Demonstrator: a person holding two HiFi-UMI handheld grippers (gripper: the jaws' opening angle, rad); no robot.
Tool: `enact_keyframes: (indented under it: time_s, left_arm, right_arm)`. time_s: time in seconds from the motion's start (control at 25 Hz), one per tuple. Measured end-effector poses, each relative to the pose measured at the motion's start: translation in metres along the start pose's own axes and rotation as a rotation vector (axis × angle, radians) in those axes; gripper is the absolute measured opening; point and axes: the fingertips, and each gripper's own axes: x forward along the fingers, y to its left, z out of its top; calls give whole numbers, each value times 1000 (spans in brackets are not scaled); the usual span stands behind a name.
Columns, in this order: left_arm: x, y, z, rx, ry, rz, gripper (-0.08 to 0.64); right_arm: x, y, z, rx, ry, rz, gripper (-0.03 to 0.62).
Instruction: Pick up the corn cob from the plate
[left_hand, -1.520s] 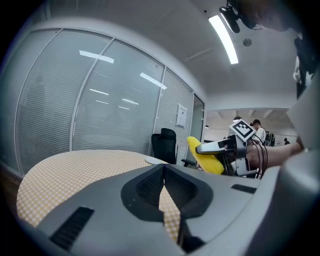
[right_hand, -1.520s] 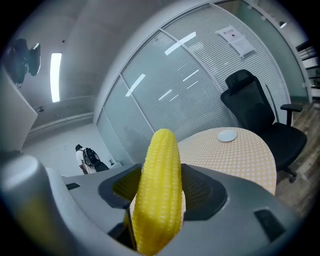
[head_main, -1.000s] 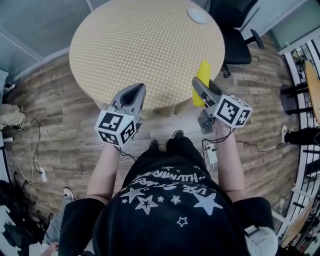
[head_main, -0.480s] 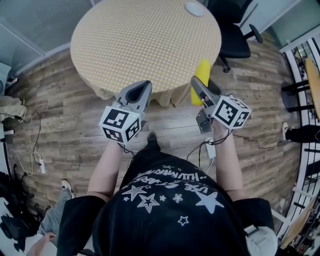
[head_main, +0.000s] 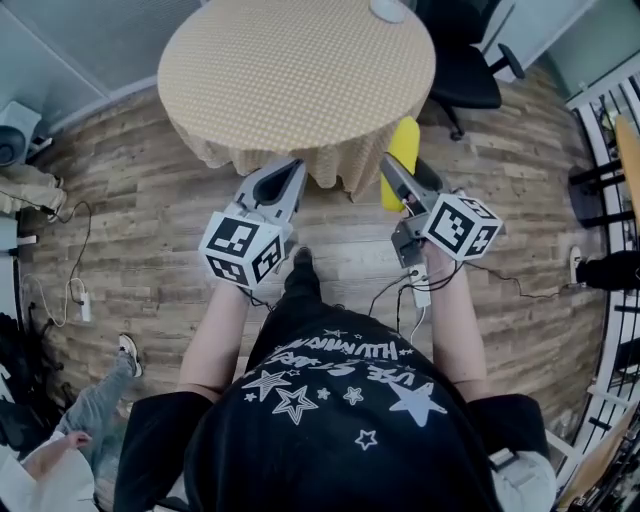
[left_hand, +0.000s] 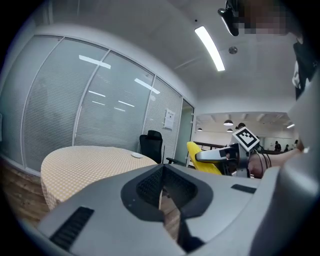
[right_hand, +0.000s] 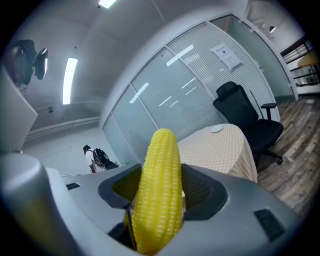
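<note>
The right gripper (head_main: 392, 168) was clamped on the corn (head_main: 403, 148), its jaws pressing the cob from both sides. In the right gripper view the corn (right_hand: 160, 185) stood upright between the ribbed pads, its rounded tip rising clear above them and its lower end hidden down in the throat of the gripper. From the head view the cob was held over the wooden floor (head_main: 140, 220), just beside the hanging edge of the cloth on the round worktop (head_main: 300, 70).

The plate (head_main: 388, 9), small and white, lay at the far edge of the worktop, well apart from the corn, with a black chair (head_main: 465, 75) just beyond it. The right gripper view showed the same plate (right_hand: 216, 129) on the checked cloth, far behind the cob.

The left gripper (head_main: 284, 174) was held level with the right one, over the floor near the worktop's near edge. Its jaws were drawn together with only a thin seam between them and nothing in it, as the left gripper view (left_hand: 161, 192) showed. That view also caught the corn (left_hand: 204, 152) off to the right.

Both grippers were out in front of a person in a black shirt with white stars.
</note>
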Motion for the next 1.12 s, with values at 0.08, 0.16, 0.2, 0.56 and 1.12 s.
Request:
enact_keyframes:
  time_s: [0.08, 0.16, 0.2, 0.56, 1.12]
  left_arm:
    - [-14, -10, 0, 5, -13, 16, 8]
    - [-24, -18, 0, 8, -23, 35, 8]
    - [-29, -21, 1, 9, -27, 46, 8]
    - [-60, -54, -7, 21, -26, 101, 8]
    - [-63, -81, -8, 40, 3, 98, 8]
  right_arm:
    - [-12, 10, -5, -16, 1, 18, 256]
    - [-22, 20, -8, -33, 5, 38, 256]
    - [-27, 24, -10, -41, 7, 48, 256]
    - [-69, 44, -26, -63, 8, 98, 256]
    - [-99, 41, -25, -33, -33, 108, 256]
